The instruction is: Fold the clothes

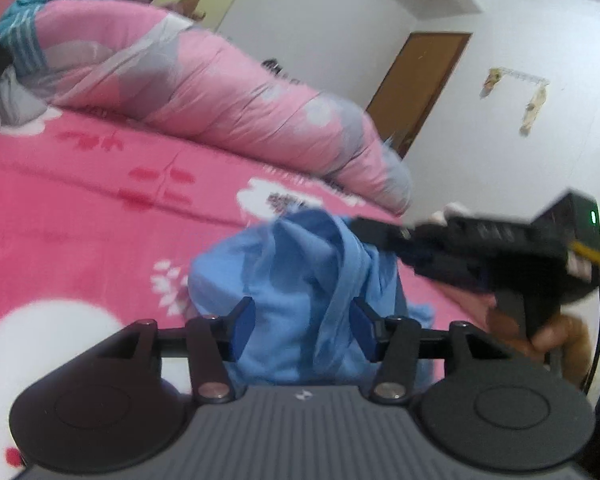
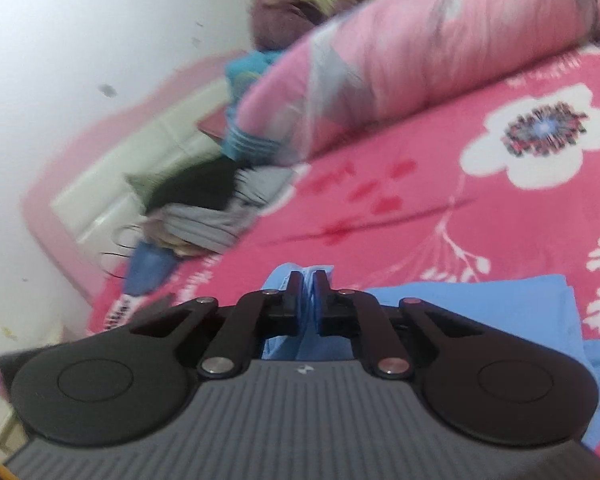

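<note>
A light blue garment (image 1: 300, 280) hangs bunched above the pink flowered bedspread (image 1: 80, 200). My left gripper (image 1: 303, 318) is open, its blue pads spread on either side of the cloth's lower folds. In the left wrist view my right gripper (image 1: 364, 226) reaches in from the right, held by a hand (image 1: 556, 336), and pinches the garment's top. The right wrist view shows my right gripper (image 2: 308, 280) shut on a fold of the blue garment (image 2: 480, 308), which trails down to the right over the bedspread (image 2: 420, 208).
A rolled pink and grey quilt (image 1: 220, 92) lies along the far side of the bed. A heap of grey, black and blue clothes (image 2: 204, 208) sits near the headboard (image 2: 112, 184). A person (image 2: 276, 12) is at the back. A brown door (image 1: 420, 84) stands in the white wall.
</note>
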Demonstrator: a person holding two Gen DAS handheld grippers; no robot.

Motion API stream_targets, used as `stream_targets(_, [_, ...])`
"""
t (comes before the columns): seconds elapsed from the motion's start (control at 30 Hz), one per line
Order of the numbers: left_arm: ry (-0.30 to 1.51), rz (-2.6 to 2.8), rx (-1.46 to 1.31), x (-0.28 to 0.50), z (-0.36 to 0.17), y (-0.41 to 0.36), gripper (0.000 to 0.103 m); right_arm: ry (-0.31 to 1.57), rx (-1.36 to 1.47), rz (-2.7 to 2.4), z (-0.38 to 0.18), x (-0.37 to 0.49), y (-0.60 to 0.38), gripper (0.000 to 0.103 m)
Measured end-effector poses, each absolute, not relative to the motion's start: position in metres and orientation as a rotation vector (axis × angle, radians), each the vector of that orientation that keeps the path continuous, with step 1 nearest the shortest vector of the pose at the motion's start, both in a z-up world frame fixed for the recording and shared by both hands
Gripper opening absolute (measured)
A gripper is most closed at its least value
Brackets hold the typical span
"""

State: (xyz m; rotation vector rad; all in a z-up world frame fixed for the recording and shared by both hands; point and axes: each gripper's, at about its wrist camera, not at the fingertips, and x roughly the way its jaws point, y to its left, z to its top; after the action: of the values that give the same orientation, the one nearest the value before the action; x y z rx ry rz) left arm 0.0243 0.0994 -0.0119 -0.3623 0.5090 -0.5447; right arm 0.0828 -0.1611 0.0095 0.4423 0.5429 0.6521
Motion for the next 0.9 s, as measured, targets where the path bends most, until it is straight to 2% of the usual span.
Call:
stream_targets(0.17, [0.465, -0.617, -0.359, 0.009, 0.006, 0.092, 0.058, 0.488, 0.353, 0.773, 0.015, 0.040, -0.169, 0.004])
stream_targets(0.43, [0.564, -0.627, -0.276, -0.009, -0.007, 0.070, 0.055, 0.543, 0.266, 0.843, -0.011, -0.029, -0.191, 0.004])
stream_targets(0.5, [0.603, -0.602, -0.266, -0.009, -0.013, 0.066, 0.051, 0.551, 0.256, 0.839, -0.018, -0.043, -0.194, 0.004])
stream_targets(0.57, [0.633, -0.564, -0.237, -0.008, -0.018, 0.061, 0.035, 0.552, 0.255, 0.831, -0.024, -0.056, -0.199, 0.003])
stream_targets(0.6, [0.647, -0.541, -0.218, -0.008, -0.020, 0.059, 0.031, 0.538, 0.277, 0.817, -0.024, -0.059, -0.206, 0.002])
stream_targets(0.67, [0.670, -0.489, -0.188, -0.007, -0.024, 0.058, 0.014, 0.509, 0.320, 0.790, -0.025, -0.065, -0.221, 0.002])
stream_targets(0.9, [0.667, -0.350, -0.196, -0.008, -0.022, 0.082, 0.008, 0.408, 0.467, 0.693, -0.027, -0.087, -0.272, 0.000])
